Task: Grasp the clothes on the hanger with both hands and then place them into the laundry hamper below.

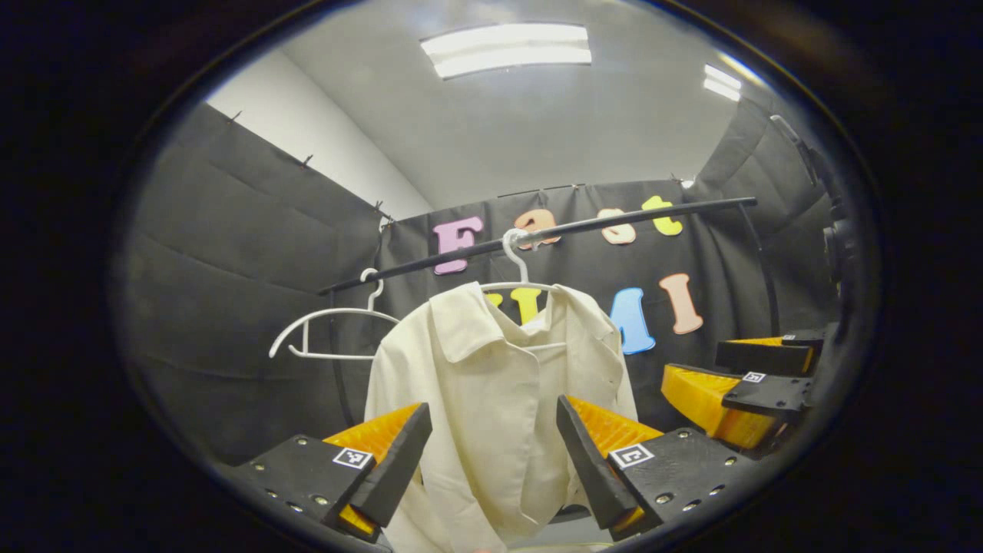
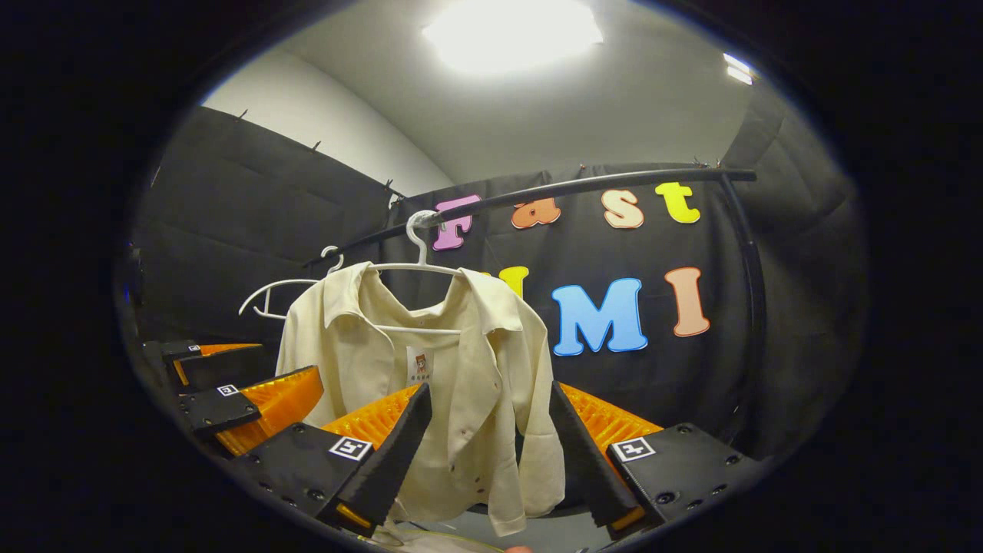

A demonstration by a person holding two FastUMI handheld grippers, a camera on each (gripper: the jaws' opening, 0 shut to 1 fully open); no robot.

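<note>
A cream shirt [image 1: 491, 384] hangs on a white hanger [image 1: 519, 265] from the black rail [image 1: 537, 234] at centre frame, with an empty white hanger [image 1: 326, 330] to its left. The left gripper [image 1: 491, 468] and right gripper [image 2: 488, 453], at the bottom of their views, both stand wide open in front of the shirt, holding nothing.

Cream shirt [image 1: 491, 399], white hangers [image 1: 326, 334], black rail [image 1: 537, 234], grey ceiling [image 1: 537, 130]

no wording is reading clearly. small square black-and-white coded tags [image 2: 350, 448] are sitting on the black mounts behind the right gripper [image 2: 488, 390] fingers [image 2: 392, 453]. a small white neck label [image 2: 419, 363] inside the cream collared cloth shirt [image 2: 476, 369], just above the left finger, is showing marks too small to read.
</note>
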